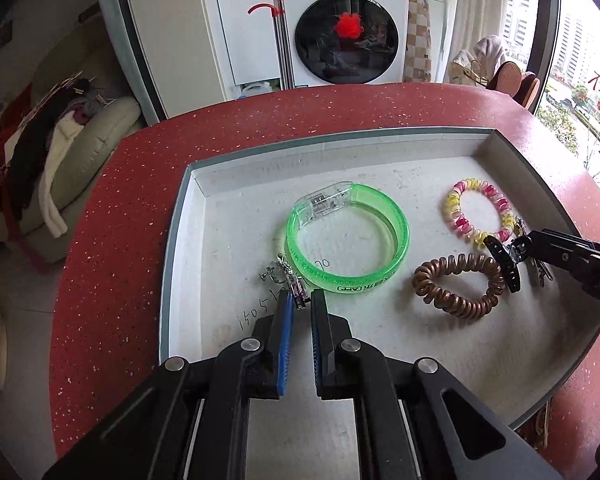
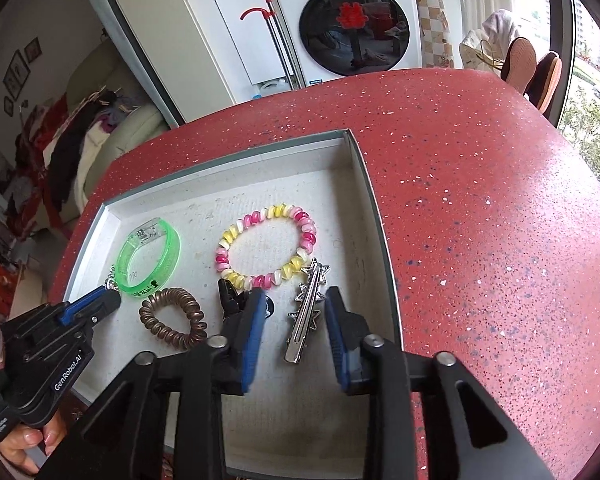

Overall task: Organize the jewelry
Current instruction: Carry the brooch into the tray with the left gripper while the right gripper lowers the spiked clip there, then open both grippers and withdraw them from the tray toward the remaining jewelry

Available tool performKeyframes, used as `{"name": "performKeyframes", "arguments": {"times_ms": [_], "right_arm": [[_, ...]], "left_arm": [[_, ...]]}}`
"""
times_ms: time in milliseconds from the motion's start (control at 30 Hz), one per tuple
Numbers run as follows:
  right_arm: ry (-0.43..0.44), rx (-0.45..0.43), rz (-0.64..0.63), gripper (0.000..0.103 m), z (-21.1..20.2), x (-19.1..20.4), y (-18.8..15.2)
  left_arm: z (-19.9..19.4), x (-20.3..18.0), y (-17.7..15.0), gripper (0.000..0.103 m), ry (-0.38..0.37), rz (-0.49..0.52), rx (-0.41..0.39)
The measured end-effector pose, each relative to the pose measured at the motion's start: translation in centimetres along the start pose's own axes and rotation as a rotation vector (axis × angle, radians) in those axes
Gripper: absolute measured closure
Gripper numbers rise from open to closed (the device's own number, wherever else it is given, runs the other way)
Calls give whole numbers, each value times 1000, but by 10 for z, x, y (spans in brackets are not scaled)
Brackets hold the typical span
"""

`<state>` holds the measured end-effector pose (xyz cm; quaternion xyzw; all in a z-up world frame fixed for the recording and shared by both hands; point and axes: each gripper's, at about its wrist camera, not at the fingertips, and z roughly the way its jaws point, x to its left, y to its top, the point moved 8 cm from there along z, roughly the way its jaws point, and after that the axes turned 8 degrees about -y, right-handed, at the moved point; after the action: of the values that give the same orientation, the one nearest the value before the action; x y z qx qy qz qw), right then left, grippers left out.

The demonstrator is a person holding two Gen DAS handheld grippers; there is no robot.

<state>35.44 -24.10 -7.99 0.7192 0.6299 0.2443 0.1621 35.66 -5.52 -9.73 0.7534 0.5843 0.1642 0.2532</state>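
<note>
We see the placing step of sorting jewelry into the shallow tray [image 2: 374, 200]. Our right gripper [image 2: 296, 308] stands parted around the star hair clip [image 2: 306, 312], which lies on the tray floor between the pads, apparently untouched; we judge it delivered. Our left gripper [image 1: 300, 304], jaws narrow, pinches a small silver earring [image 1: 294, 284] at seven o'clock of the green bangle [image 1: 348, 236], just above the floor. Next, we judge, the left must part and the right lift clear. Both grippers pitch steeply downward.
</note>
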Motion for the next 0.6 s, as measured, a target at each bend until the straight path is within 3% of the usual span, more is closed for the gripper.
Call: {"name": "performKeyframes", "arguments": {"times_ms": [333,600], "right_arm": [[72,-77,10,42,-42,20,-3],[73,-77,11,37,-54,21,-12]], "left_arm": [[-27,-1,10,75,-13,-2,-81],[-29,0,9,75,-19,-19,-83]]}}
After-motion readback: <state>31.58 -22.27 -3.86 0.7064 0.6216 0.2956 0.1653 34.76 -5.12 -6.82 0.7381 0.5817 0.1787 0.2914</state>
